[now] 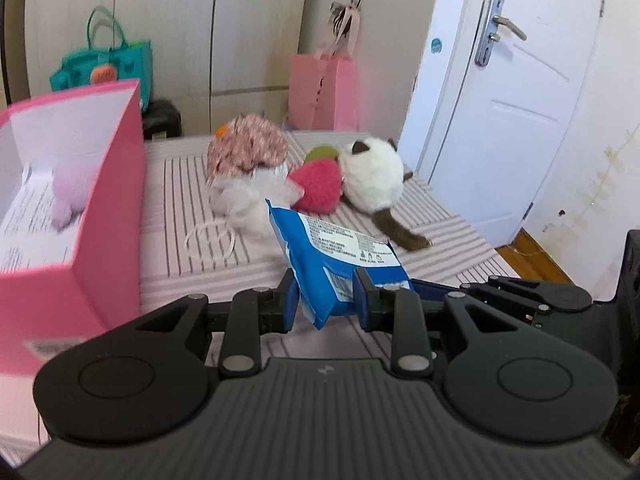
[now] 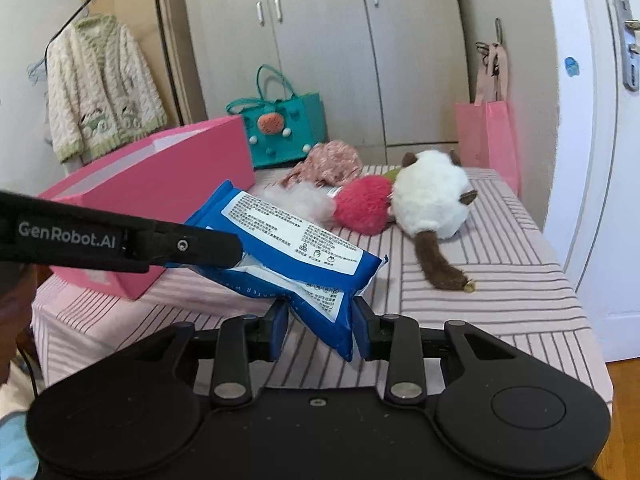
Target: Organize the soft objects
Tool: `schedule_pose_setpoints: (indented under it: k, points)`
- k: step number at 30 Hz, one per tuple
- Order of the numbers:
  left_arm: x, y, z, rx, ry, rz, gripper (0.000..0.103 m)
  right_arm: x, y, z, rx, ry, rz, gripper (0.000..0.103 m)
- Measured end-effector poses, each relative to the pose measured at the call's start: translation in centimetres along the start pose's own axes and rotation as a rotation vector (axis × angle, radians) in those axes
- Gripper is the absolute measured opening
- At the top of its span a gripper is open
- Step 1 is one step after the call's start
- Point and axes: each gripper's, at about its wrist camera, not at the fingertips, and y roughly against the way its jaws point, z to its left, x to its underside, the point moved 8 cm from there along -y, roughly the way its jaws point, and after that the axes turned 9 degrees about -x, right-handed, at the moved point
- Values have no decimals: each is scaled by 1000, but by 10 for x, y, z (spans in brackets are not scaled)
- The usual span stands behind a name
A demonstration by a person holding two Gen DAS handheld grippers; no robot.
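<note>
Left wrist view: the left gripper [image 1: 326, 300], tilted downward over the striped pink bedcover [image 1: 432, 216], pinches one end of a blue plastic pack of wet wipes [image 1: 336, 248] between its pads; the right gripper [image 1: 520, 296] enters from the right. An open pink cardboard box [image 1: 100, 216] stands at left (a pale plush lies inside).

Right wrist view: the right gripper [image 2: 320, 330] clamps the pack's [image 2: 296, 240] other end, angled down; the left gripper [image 2: 192, 246] reaches across from the left. Beyond lie a red plush strawberry [image 2: 362, 206] and a white-and-brown plush cat [image 2: 432, 200], touching
</note>
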Motion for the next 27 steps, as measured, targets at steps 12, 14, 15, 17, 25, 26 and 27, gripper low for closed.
schedule_pose_setpoints:
  k: [12, 14, 15, 17, 25, 26, 27]
  points:
    - [20, 39, 27, 17, 32, 70, 27, 1, 15, 40, -97, 27, 122, 39]
    - [23, 52, 31, 16, 36, 73, 27, -2, 19, 51, -106, 55, 145, 39]
    - [24, 58, 33, 15, 32, 80, 27, -4, 21, 58, -112, 70, 157, 39]
    - [25, 70, 39, 12, 33, 96, 27, -6, 25, 69, -133, 95, 178, 39]
    - [31, 125, 59, -19, -8, 133, 27, -18, 38, 119, -275, 160, 253, 39]
    - [31, 130, 62, -23, -5, 138, 27, -18, 38, 125, -286, 173, 258, 39]
    - [32, 134, 66, -29, 4, 143, 27, -19, 39, 131, -298, 185, 261, 39]
